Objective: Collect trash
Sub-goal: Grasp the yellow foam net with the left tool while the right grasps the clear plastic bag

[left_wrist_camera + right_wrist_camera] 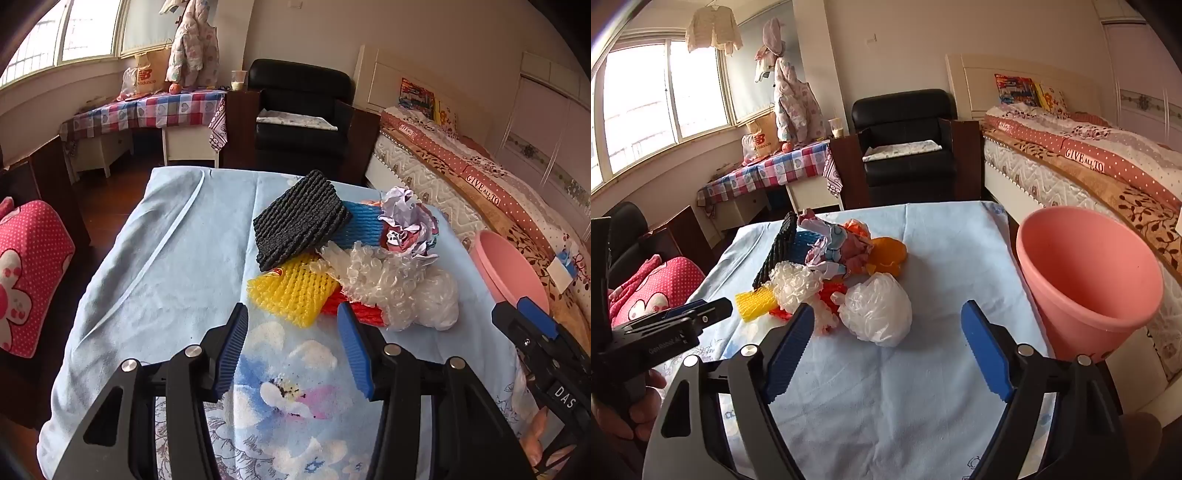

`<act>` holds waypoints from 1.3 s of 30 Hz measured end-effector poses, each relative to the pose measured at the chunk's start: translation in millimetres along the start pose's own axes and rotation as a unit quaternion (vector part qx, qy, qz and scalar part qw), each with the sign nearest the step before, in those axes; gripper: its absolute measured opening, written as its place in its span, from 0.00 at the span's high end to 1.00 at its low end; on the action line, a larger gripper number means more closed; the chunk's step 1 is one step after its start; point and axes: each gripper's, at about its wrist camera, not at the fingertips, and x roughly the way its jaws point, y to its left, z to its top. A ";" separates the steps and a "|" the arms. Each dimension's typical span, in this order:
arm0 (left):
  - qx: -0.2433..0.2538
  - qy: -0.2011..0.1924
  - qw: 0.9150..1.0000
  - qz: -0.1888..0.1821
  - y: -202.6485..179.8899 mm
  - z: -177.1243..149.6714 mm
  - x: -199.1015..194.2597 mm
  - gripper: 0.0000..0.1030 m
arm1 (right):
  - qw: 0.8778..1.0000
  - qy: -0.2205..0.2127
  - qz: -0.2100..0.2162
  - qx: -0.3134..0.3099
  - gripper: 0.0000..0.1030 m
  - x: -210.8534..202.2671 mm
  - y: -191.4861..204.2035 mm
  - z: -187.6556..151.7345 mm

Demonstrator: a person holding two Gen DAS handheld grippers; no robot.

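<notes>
A desk (177, 258) covered with a pale blue floral cloth carries a heap of trash toward its far right part. In the heap, a black foam net (301, 225) lies tilted on top of a blue foam net (360, 225). A yellow foam net (293, 295) sits at the near edge, partly under the black one, and a red foam net (364, 314) lies just beside the yellow one. Crumpled clear plastic (373, 273) lies over the red net, and a white plastic bag (875, 314) balled up rests on the cloth at the near right of the heap. Crumpled paper (404, 218) with pink and purple print sits at the back, touching the blue net, and an orange wrapper (888, 254) lies behind the bag.

The left gripper (291, 343) hangs above the cloth just short of the yellow and red nets, its blue pads (232, 350) apart with nothing between them. The right gripper (886, 339) is spread wide and empty, near the white bag without touching it.

A pink bin (1089, 280) stands off the right edge of the desk, between the desk and a bed (1089, 166), its mouth tilted toward the camera. A hand (639, 406) grips the left gripper's handle at the lower left of the right wrist view.
</notes>
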 end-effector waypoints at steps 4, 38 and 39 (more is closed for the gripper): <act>-0.018 0.018 1.000 -0.002 17.0 3.6 7.2 0.51 | 1.000 0.014 0.008 0.003 0.22 4.4 -1.4 -1.2; -0.055 0.039 0.997 -0.036 39.0 21.3 27.9 0.95 | 0.992 0.114 0.052 0.028 0.69 68.5 -6.3 10.1; -0.053 0.031 0.997 -0.036 38.4 21.8 22.1 0.95 | 0.991 0.116 0.054 0.031 0.72 68.3 -6.7 9.4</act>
